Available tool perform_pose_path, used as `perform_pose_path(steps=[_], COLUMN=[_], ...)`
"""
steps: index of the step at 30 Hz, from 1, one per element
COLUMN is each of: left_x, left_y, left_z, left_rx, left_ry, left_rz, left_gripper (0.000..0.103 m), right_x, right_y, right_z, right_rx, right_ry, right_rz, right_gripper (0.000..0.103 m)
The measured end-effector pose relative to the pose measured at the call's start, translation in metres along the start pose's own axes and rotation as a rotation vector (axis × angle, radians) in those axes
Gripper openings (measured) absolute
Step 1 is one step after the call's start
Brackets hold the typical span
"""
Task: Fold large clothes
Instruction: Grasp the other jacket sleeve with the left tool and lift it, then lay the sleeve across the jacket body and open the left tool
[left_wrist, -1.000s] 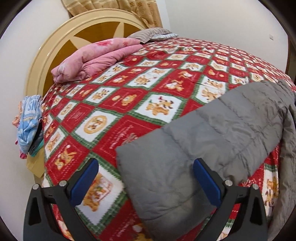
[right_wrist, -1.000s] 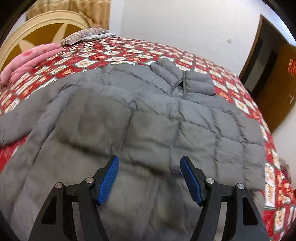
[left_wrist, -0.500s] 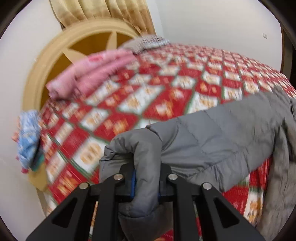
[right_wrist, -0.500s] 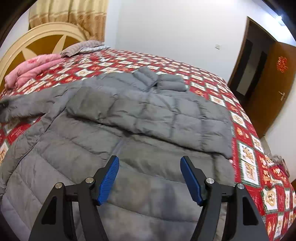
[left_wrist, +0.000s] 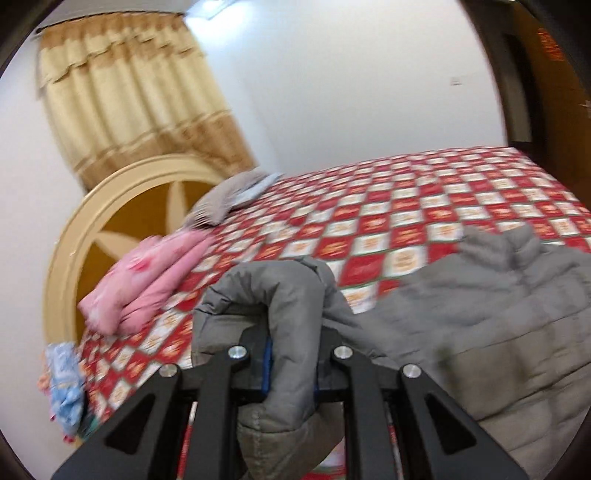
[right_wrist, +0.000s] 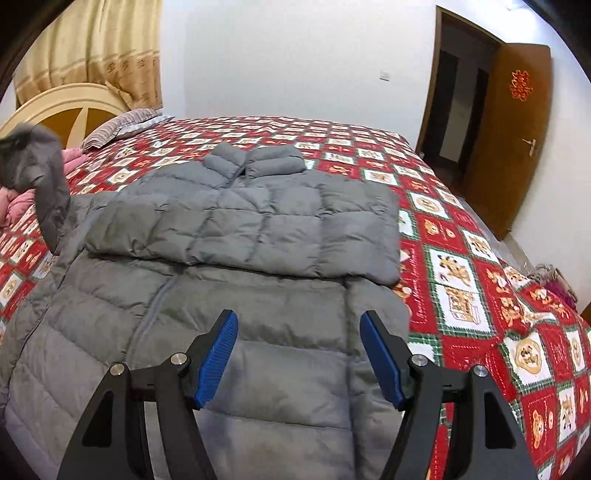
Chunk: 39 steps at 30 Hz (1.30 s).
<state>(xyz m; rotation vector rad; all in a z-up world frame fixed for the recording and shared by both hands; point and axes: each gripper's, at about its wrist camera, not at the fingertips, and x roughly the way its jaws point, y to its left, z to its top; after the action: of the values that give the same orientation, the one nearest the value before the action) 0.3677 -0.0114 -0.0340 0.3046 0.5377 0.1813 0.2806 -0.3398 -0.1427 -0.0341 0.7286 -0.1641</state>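
left hand-held gripper (left_wrist: 290, 363): clamped on the cuff end of the jacket sleeve (left_wrist: 291, 295); grey fabric pinched between the blue pads, bulging above and below the jaws.
sleeve: lifted off the bed, looped over the jaws, trailing right to the jacket body; in the right wrist view, seen raised at far left (right_wrist: 44, 177), dark and partly out of frame.
right hand-held gripper (right_wrist: 298, 356): jaws apart, nothing between the blue pads; hovering above the lower front of the jacket, contact not seen.
grey puffer jacket (right_wrist: 229, 236): lying front-up on the bed, collar away from the camera, zip running down the middle; other sleeve already folded across the chest, cuff near the jacket's right edge.
bed (right_wrist: 461, 295): covered by a red, white and green patterned quilt; jacket on the near half.
pink bedding (left_wrist: 147, 284): bundled at the head end, left of the lifted sleeve, apart from it.
striped pillow (right_wrist: 118, 127): beyond the pink bedding, against the headboard.
headboard (left_wrist: 122, 206): rounded, cream rim with brown panels.
curtain (left_wrist: 129, 96): beige, behind the headboard.
blue cloth (left_wrist: 64, 384): hanging off the bed's left edge; blurred.
door (right_wrist: 513, 136): brown, open, at far right.
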Motion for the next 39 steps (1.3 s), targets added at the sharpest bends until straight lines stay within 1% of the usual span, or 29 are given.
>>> perform_pose_path(steps=[4,5,8,10,12,13,15,16,17,18,19,20,22,25,29,32,34,37,39], left_x=[-0.005,-0.006,-0.006,-0.006,-0.007,-0.011,-0.020,-0.025,-0.030,-0.035,-0.043,-0.049,-0.058,-0.059,-0.042,-0.018,0.000,0.025,0.044], left_y=[-0.053,-0.063,-0.092,-0.103,-0.121,-0.129,-0.145,-0.152,-0.158,-0.162,-0.165,-0.167,-0.170,-0.164,-0.143,-0.114,-0.097,-0.080,-0.068], left_z=[0.010,0.011,0.012,0.011,0.008,0.007,0.002,0.001,-0.001,-0.001,-0.003,-0.004,-0.005,-0.005,-0.012,-0.021,-0.027,-0.038,-0.044], left_rx=[0.020,0.023,0.043,0.051,0.072,0.081,0.104,0.118,0.130,0.138,0.144,0.152,0.179,0.194,0.191,0.162,0.142,0.112,0.075], left_ry=[-0.009,-0.009,-0.012,-0.014,0.001,0.003,-0.001,-0.011,-0.030,-0.053,-0.094,-0.125,-0.166,-0.196,-0.197,-0.158,-0.124,-0.069,-0.014], left_rz=[-0.123,-0.143,-0.186,-0.201,-0.234,-0.246,-0.282,-0.292,-0.292,-0.287,-0.284,-0.283,-0.280,-0.260,-0.203,-0.156,-0.127,-0.084,-0.052], left_gripper=[0.016,0.016,0.016,0.022,0.023,0.026,0.036,0.052,0.076,0.086,0.098,0.102,0.103,0.103,0.103,0.103,0.103,0.103,0.103], right_x=[0.003,0.004,0.009,0.013,0.017,0.020,0.024,0.027,0.029,0.031,0.033,0.034,0.037,0.040,0.041,0.036,0.030,0.026,0.028], right_y=[-0.009,-0.011,-0.018,-0.021,-0.021,-0.021,-0.019,-0.019,-0.020,-0.020,-0.021,-0.022,-0.022,-0.020,-0.020,-0.022,-0.023,-0.021,-0.017], right_z=[-0.006,-0.008,-0.011,-0.014,-0.016,-0.018,-0.021,-0.023,-0.025,-0.027,-0.028,-0.029,-0.029,-0.030,-0.030,-0.026,-0.017,0.005,0.024], right_rx=[0.019,0.024,0.044,0.058,0.062,0.061,0.062,0.064,0.068,0.072,0.077,0.080,0.079,0.068,0.060,0.057,0.066,0.091,0.124], right_ry=[0.007,0.008,0.019,0.030,0.039,0.045,0.054,0.060,0.066,0.071,0.077,0.081,0.089,0.103,0.122,0.136,0.128,0.116,0.106], right_rz=[0.001,0.001,0.009,0.013,0.016,0.016,0.016,0.017,0.018,0.019,0.021,0.022,0.020,0.015,0.027,0.054,0.070,0.125,0.170], right_gripper=[0.069,0.069,0.069,0.069,0.069,0.069,0.069,0.069,0.069,0.069,0.069,0.069,0.070,0.071,0.072,0.072,0.072,0.072,0.072])
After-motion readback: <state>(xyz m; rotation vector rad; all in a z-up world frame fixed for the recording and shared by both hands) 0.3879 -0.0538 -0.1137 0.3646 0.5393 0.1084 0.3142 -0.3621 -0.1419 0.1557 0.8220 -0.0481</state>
